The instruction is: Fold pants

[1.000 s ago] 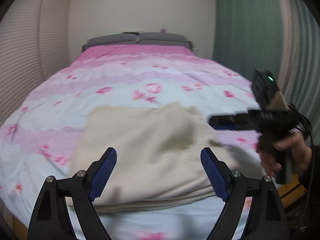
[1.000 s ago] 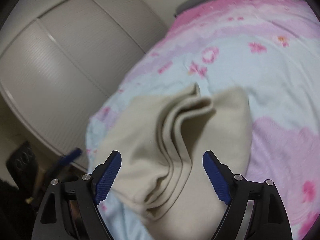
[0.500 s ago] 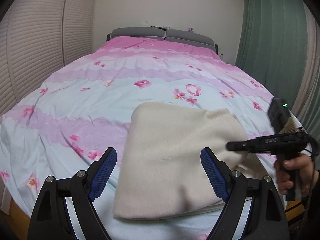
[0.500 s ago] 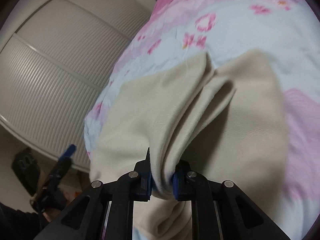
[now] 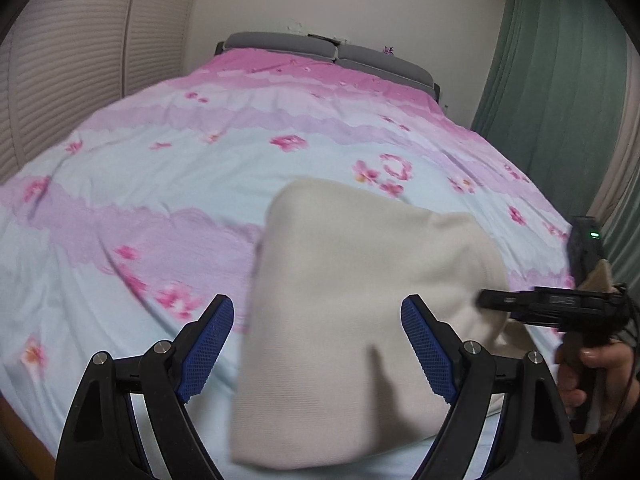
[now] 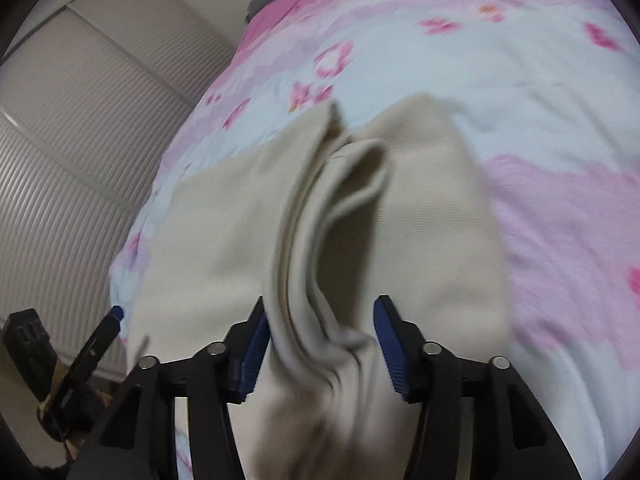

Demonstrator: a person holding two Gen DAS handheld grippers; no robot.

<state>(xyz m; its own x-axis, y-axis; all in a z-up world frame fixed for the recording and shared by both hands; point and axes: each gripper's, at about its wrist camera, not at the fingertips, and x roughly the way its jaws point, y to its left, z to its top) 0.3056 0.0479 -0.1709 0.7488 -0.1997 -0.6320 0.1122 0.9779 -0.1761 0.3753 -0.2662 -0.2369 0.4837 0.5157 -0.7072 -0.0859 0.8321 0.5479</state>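
Cream pants (image 6: 320, 240): layered edges only in right-wrist view.

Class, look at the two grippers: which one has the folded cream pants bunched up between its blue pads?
The right gripper: layered pants folds rise between its pads as its jaws have just been opening. The left gripper stands wide above flat cloth.

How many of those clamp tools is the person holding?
2. The left gripper hangs open above the folded beige pants; the right gripper straddles their bunched edge, jaws just opening.
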